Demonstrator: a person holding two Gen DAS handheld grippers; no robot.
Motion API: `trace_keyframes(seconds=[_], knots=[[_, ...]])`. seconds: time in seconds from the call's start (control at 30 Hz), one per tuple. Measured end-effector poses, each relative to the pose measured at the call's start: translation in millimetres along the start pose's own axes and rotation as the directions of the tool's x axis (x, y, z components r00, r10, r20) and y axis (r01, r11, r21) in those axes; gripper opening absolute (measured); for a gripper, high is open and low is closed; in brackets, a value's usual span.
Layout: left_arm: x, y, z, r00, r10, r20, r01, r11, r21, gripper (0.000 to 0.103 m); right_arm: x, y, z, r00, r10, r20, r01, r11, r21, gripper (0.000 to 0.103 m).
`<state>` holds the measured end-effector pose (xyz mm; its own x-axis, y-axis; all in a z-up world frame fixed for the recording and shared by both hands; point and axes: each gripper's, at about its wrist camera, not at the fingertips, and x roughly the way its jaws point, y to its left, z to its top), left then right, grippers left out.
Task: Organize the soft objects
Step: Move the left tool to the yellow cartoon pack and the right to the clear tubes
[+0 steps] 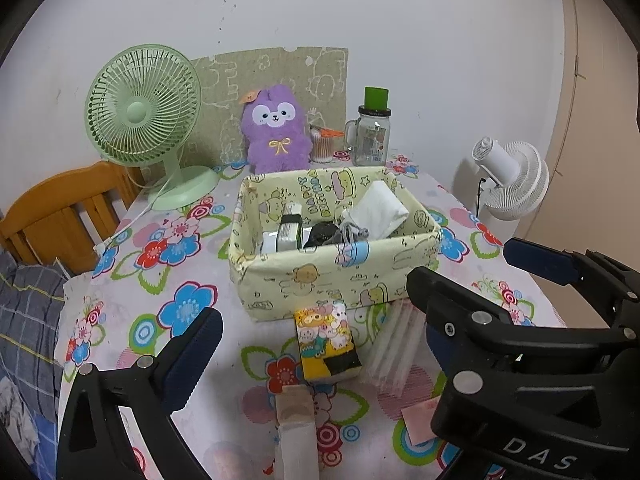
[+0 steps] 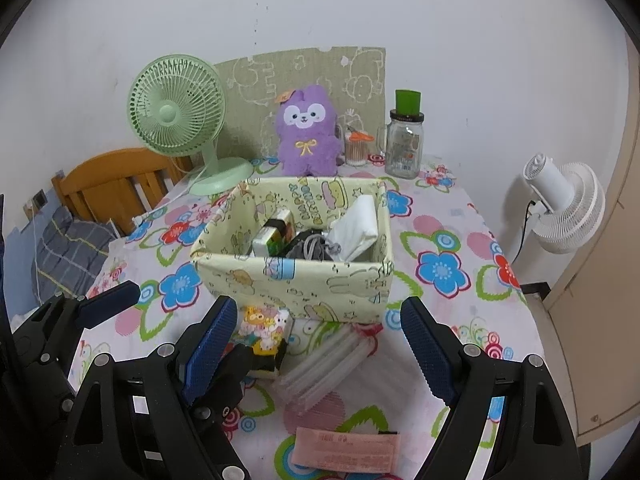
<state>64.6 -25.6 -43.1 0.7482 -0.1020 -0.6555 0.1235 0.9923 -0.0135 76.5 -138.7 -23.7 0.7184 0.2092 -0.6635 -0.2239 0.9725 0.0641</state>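
On the flowered table, the left gripper (image 1: pixel 316 336) is hanging wide open and empty over the cartoon tissue pack (image 1: pixel 326 340) before the box (image 1: pixel 320 276); right gripper (image 2: pixel 320 344), open and empty, is framing the clear packet (image 2: pixel 328 364). Next: straddling, then closing.

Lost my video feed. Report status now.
Left gripper and right gripper: jaws open, empty. Cartoon-printed tissue pack and clear plastic sleeve bundle lie on the table before the yellow fabric box. Nothing in the way.

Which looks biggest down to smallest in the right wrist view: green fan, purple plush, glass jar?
1. green fan
2. purple plush
3. glass jar
All stand about equally far back, so nearness hardly skews this.
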Motion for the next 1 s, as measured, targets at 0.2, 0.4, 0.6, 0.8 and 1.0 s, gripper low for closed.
trace_keyframes(seconds=[0.2, 0.4, 0.6, 0.8, 1.0], knots=[[2.3, -0.2, -11.4, 1.000, 0.001, -0.013, -0.001, 1.000, 0.006, 0.103, 2.7, 1.3, -11.1, 1.000, 0.001, -0.016, -0.001, 1.000, 0.006, 0.086], [6.5, 0.7, -22.0, 0.999, -0.006, -0.034, 0.006, 1.000, -0.003, 0.103, 7.3, 1.4, -21.8, 0.999, -0.001, -0.039, 0.002, 1.000, 0.010, 0.086], [8.9, 0.9, -30.1, 0.999, -0.004, -0.045, 0.004, 1.000, -0.009, 0.103, 9.7, 2.9, -29.8, 0.999, -0.004, -0.047, 0.004, 1.000, 0.004, 0.086], [16.1, 0.5, -39.4, 0.998, -0.008, -0.068, 0.007, 1.000, -0.012, 0.103, 15.4, 3.5, -38.8, 0.998, -0.006, -0.063, 0.005, 1.000, -0.003, 0.086], [28.4, 1.0, -47.6, 0.995, -0.005, -0.096, 0.003, 1.000, -0.018, 0.103, 27.1, 0.5, -48.0, 0.996, -0.005, -0.093, 0.006, 1.000, 0.009, 0.086]])
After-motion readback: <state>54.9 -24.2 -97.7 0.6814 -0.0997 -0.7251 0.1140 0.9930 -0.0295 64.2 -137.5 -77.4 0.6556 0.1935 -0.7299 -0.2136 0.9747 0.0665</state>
